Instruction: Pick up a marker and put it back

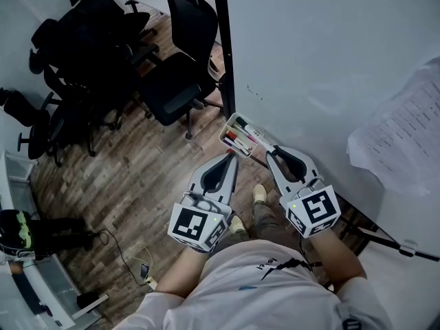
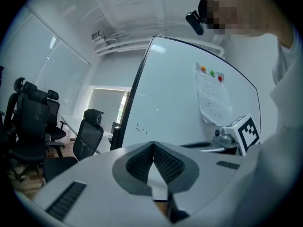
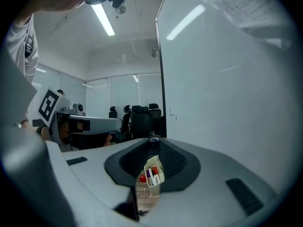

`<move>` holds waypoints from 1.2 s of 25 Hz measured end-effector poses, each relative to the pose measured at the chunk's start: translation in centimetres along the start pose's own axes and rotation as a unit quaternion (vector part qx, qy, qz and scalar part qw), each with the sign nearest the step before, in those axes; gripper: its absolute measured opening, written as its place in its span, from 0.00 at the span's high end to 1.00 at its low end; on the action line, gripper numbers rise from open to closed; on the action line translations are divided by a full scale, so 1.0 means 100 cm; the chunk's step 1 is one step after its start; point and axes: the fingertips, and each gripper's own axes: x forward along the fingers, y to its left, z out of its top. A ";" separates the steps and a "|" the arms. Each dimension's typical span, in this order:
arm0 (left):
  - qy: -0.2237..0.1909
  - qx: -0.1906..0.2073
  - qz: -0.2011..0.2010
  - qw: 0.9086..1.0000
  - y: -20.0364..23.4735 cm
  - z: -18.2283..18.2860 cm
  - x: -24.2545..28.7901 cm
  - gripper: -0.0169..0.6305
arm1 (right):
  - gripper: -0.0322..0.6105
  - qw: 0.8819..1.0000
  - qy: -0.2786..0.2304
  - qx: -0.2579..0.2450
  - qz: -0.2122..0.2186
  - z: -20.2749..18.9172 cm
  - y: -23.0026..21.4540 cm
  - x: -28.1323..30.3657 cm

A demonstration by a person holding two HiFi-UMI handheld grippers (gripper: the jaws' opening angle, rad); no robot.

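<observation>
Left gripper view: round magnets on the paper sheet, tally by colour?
orange magnet: 1
green magnet: 1
red magnet: 1
Total: 3, in a row along the top edge of the paper sheet on the whiteboard.
</observation>
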 end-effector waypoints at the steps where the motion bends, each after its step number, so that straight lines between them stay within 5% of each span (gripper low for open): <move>1: 0.002 -0.001 0.002 1.000 0.002 -0.003 0.002 0.96 | 0.84 1.000 0.006 0.001 0.001 -0.007 -0.002 0.003; 18: 0.045 -0.030 0.037 0.998 0.038 -0.052 0.023 0.96 | 0.84 0.993 0.102 0.028 0.049 -0.109 0.001 0.049; 30: 0.058 -0.039 0.047 0.996 0.042 -0.060 0.020 0.96 | 0.84 0.989 0.132 0.032 0.058 -0.142 0.005 0.063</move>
